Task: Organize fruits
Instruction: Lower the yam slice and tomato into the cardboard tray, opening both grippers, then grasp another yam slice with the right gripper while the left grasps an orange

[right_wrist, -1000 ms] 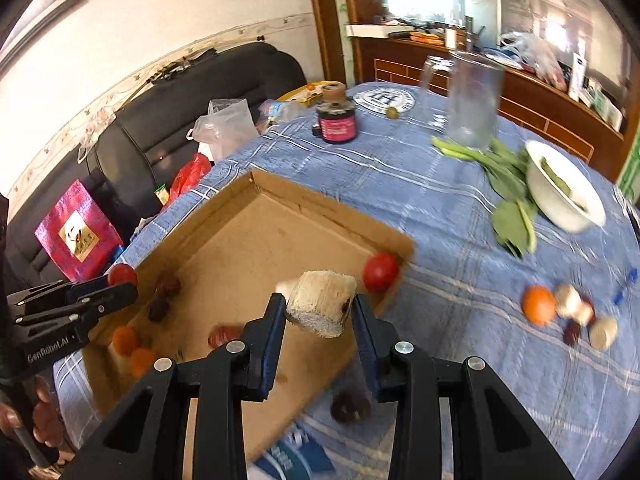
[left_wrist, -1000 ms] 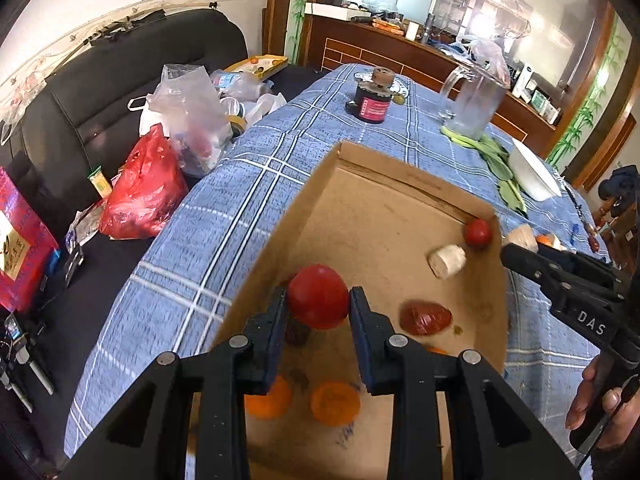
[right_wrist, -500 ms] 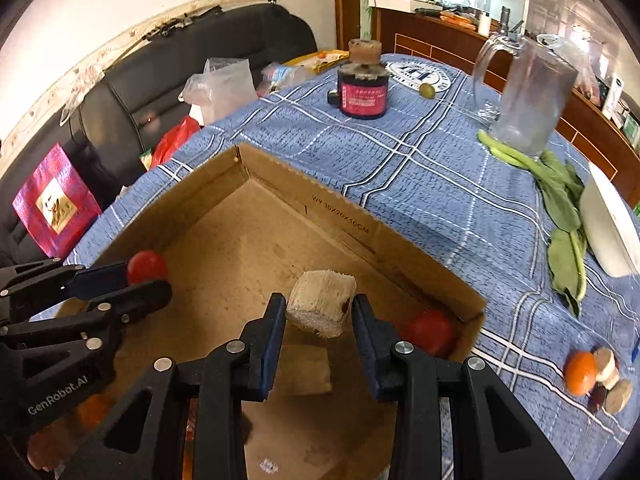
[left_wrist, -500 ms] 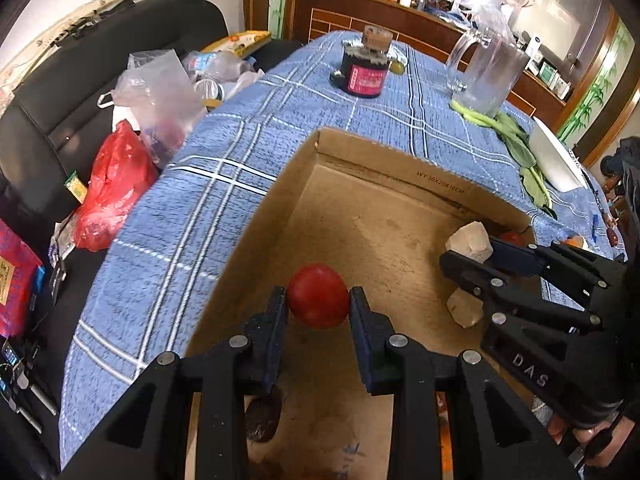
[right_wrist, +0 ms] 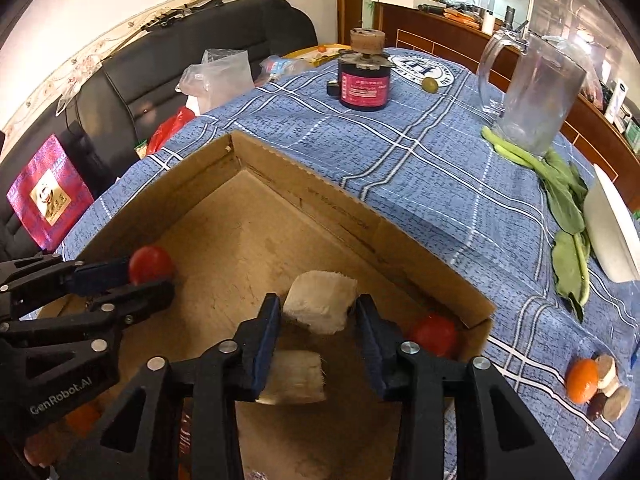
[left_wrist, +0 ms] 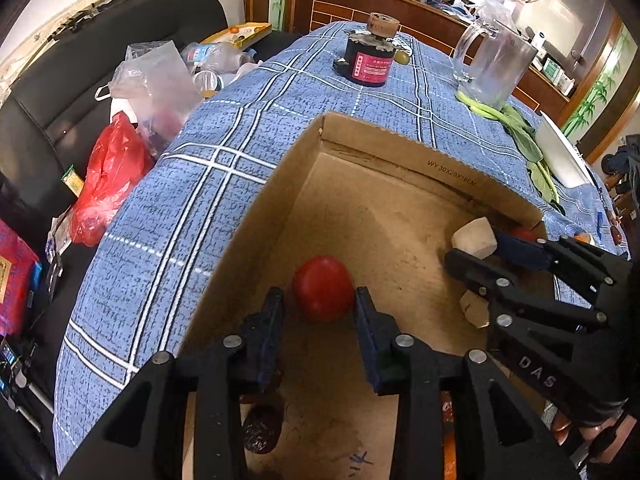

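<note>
While both tools sit over the cardboard box [left_wrist: 404,152], each one has sth clamped: the left gripper [left_wrist: 320,304] is clenched on a red tomato [left_wrist: 323,287] w/ both pads pressed to its sides, and the right gripper [right_wrist: 318,310] grips a pale cut chunk [right_wrist: 320,298], white w/ a fibrous face. Tomato hangs inside the box nr its left wall; whether it touches the floor I can't tell. Pale chunk is held inside the box nr the far-right corner, above a second pale chunk [right_wrist: 296,376] lying on the box floor just below the right fingers [right_wrist: 262,336]. Another red tomato [right_wrist: 434,330] rests in that same far-right corner, against the wall. A dark wrinkled fruit [left_wrist: 262,428] lies on the box floor under the left tool, nr the left wall.

Outside the box, off its right end on the blue plaid cloth [right_wrist: 420,160], an orange fruit [right_wrist: 582,376] sits touching a few small sliced pcs [right_wrist: 608,372]. Beyond the box's far wall stand a black jar w/ pink label [right_wrist: 363,84] and a clear glass mug [right_wrist: 532,100], w/ leafy greens [right_wrist: 564,200] and a white dish [right_wrist: 612,236] to the far right
</note>
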Tool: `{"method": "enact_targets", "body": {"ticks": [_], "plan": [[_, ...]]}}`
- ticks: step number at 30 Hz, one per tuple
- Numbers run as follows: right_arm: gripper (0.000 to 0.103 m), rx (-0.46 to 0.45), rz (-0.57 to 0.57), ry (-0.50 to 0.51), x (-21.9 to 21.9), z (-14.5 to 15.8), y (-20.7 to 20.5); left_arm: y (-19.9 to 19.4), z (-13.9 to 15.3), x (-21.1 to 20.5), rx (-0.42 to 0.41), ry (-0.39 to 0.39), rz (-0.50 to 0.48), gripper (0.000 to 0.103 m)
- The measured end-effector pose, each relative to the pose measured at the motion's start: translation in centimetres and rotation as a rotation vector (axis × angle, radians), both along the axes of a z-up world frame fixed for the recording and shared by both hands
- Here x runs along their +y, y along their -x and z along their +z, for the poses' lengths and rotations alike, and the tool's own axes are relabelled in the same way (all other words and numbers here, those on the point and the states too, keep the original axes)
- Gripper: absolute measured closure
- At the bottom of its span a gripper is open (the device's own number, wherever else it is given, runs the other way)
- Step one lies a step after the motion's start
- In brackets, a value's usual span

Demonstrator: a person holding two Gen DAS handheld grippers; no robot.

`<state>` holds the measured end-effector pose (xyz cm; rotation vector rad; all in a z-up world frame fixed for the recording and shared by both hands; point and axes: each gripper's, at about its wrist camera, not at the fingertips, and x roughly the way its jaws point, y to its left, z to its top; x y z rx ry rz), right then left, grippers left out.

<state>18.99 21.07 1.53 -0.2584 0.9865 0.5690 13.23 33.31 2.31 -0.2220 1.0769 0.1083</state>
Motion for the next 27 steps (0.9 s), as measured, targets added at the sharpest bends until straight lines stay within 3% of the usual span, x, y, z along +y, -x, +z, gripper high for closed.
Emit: {"method": "enact_targets", "body": {"ticks": [3,6,12,21,27], "plan": [[0.056,0.001,-0.019,-0.011,-0.7,0.3,0.2,0.7,0.3,0.3,-0.005,-0.001,0.012,0.066],[0.056,0.003,-0.036,-0.024,-1.4,0.8,0.6,1.5,0.6,0.5,-0.012,-0.006,0.027,0.057],[0.056,-0.008,-0.054,-0.049,-2.7,2.1,2.0,3.5,1.7,0.1,-0.036,-0.040,0.036,0.052],[0.056,-0.019,-0.070,-0.095,-6.1,3.5,5.8,6.2,3.1,-2.1,-0.065,-0.092,0.030,0.049],[0.056,-0.012,-0.125,-0.150,-11.2,4.2,8.4,6.8,3.8,-5.5,-0.079,-0.108,-0.006,0.048]]}}
